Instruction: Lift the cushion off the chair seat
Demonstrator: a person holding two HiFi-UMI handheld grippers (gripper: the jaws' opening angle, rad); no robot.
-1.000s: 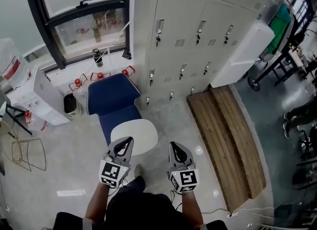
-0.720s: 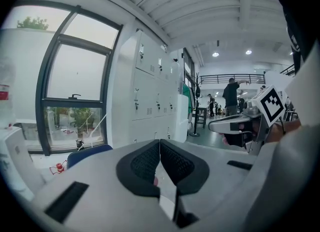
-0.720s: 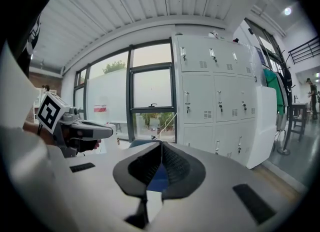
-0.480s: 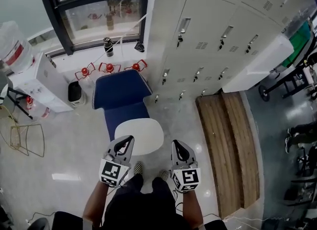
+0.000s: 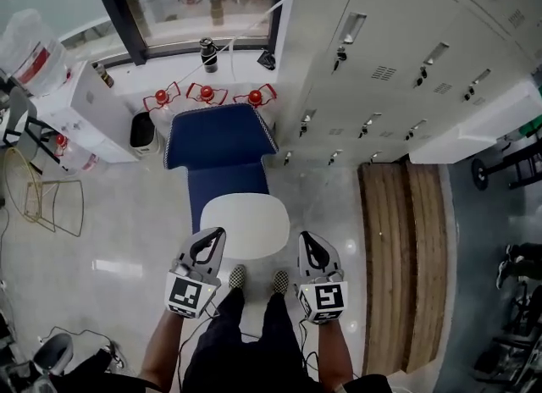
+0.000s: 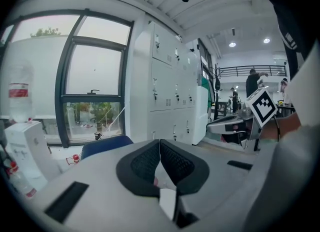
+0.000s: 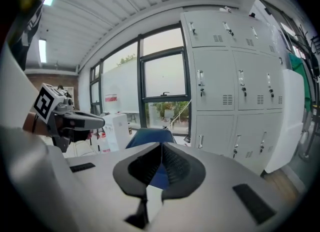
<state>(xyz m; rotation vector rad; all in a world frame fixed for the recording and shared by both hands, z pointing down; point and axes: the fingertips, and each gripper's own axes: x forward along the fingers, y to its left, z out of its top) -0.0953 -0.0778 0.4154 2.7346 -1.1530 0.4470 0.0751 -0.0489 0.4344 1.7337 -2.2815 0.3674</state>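
Note:
A white oval cushion lies on the seat of a blue chair that stands in front of the window. In the head view my left gripper is just off the cushion's near left edge, and my right gripper is a little off its near right edge. Neither touches it. In the left gripper view the left gripper has its jaws together with nothing held, and the chair back shows beyond. In the right gripper view the right gripper is likewise shut and empty, pointing at the chair.
Grey lockers fill the right wall, with wooden boards on the floor below them. A water dispenser, a small black bin and a wire frame stand to the left. The person's shoes are just short of the chair.
The person has stepped closer to the chair, so chair and cushion sit lower and nearer in the head view. Both grippers have dropped and come forward to the cushion's near edge, jaws still together.

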